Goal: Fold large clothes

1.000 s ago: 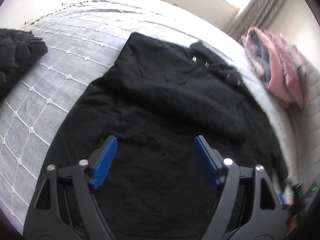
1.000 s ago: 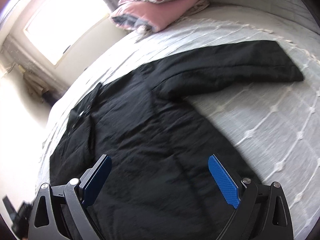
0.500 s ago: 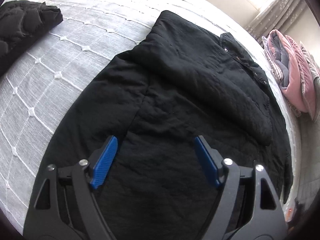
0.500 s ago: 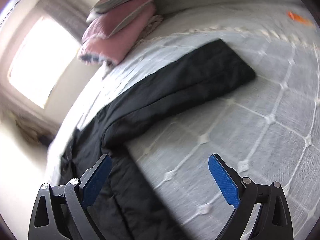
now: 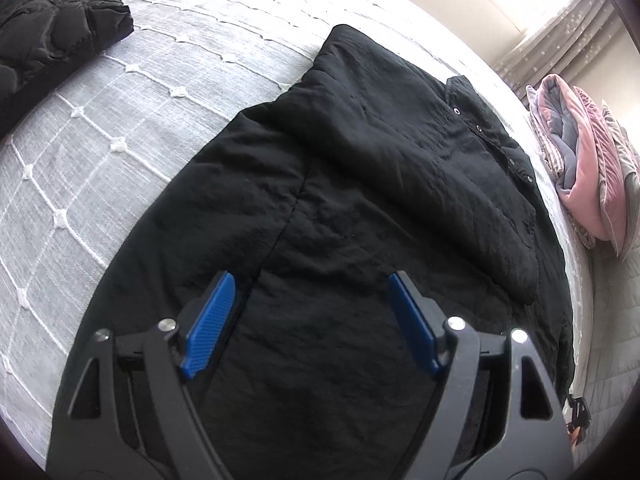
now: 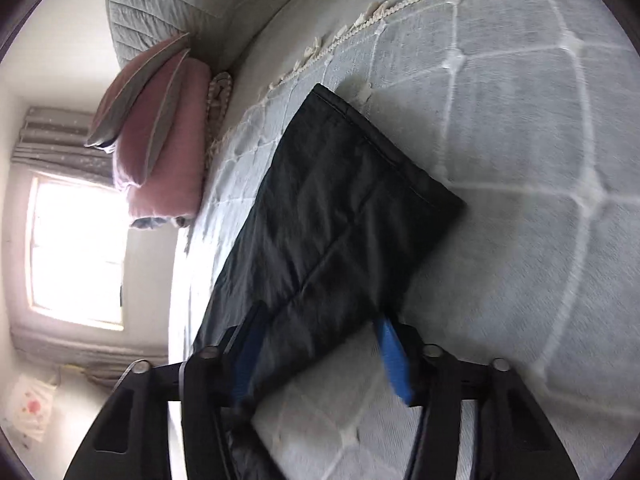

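Hovering the left tool point(image 5: 310, 322) wide open over the black jacket point(image 5: 360, 208) lying flat on the bed point(image 5: 100, 128). Straddling its spread-out sleeve point(image 6: 340, 220) with the right tool point(image 6: 320, 356), jaws apart, nothing pinched. Sitting nearby: pink pillows point(image 5: 588, 176) by the headboard, another dark quilted garment point(image 5: 52, 48) far left.

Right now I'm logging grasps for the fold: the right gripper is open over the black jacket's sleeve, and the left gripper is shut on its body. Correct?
Not quite. The left gripper is open above the black jacket, gripping nothing, as the left wrist view shows. The right gripper is open over the sleeve.
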